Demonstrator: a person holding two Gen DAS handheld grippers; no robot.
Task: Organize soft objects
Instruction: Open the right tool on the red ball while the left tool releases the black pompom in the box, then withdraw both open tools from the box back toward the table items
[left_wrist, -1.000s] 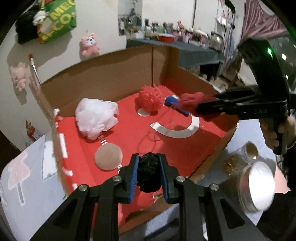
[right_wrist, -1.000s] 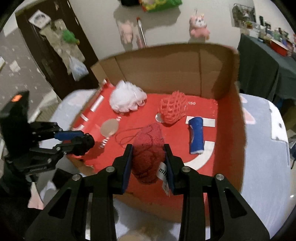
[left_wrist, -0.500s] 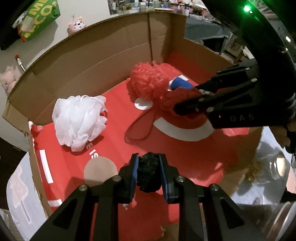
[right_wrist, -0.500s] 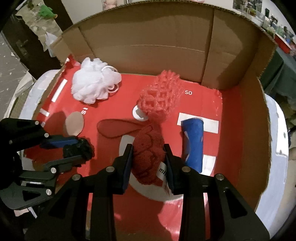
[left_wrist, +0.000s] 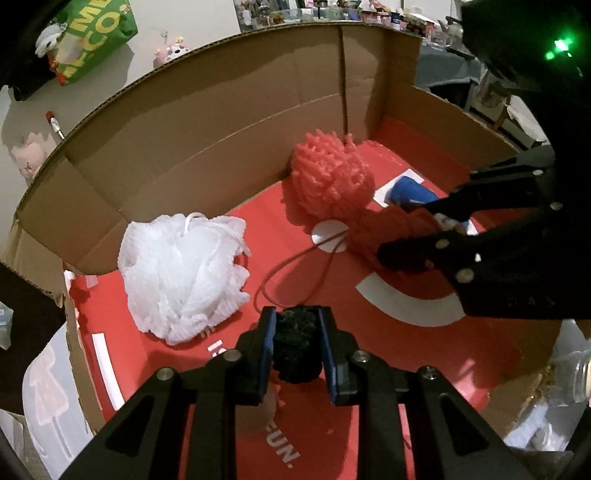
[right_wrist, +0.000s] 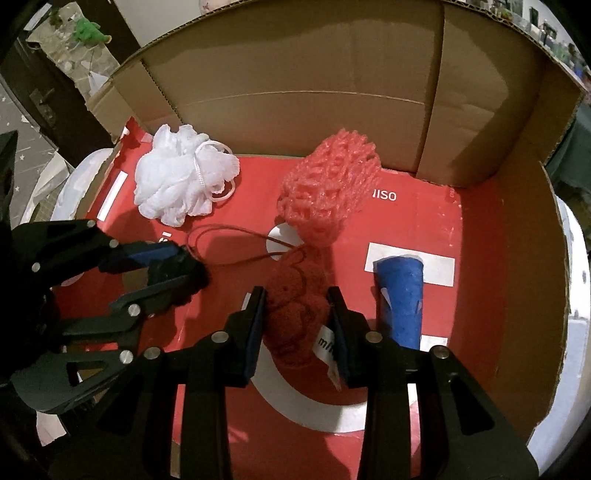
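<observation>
My left gripper (left_wrist: 297, 345) is shut on a black soft scrubber (left_wrist: 298, 347) low over the red floor of the cardboard box (left_wrist: 207, 122), just right of the white mesh pouf (left_wrist: 183, 278). It also shows in the right wrist view (right_wrist: 184, 275). My right gripper (right_wrist: 297, 315) is shut on a dark red knitted pouf (right_wrist: 295, 314) with a white tag and a trailing red cord (right_wrist: 225, 232), over the box floor. A coral net pouf (right_wrist: 330, 188) sits just beyond it and a blue roll (right_wrist: 400, 295) lies to its right.
The box's brown walls (right_wrist: 332, 62) rise at the back and right. In the left wrist view glass jars (left_wrist: 565, 376) stand outside the box at the right. Plush toys and a green bag (left_wrist: 92, 37) hang on the wall behind.
Both grippers have moved forward and down into the box with their loads. The black scrubber has come close to the white pouf; the dark red pouf has come close to the coral one.
</observation>
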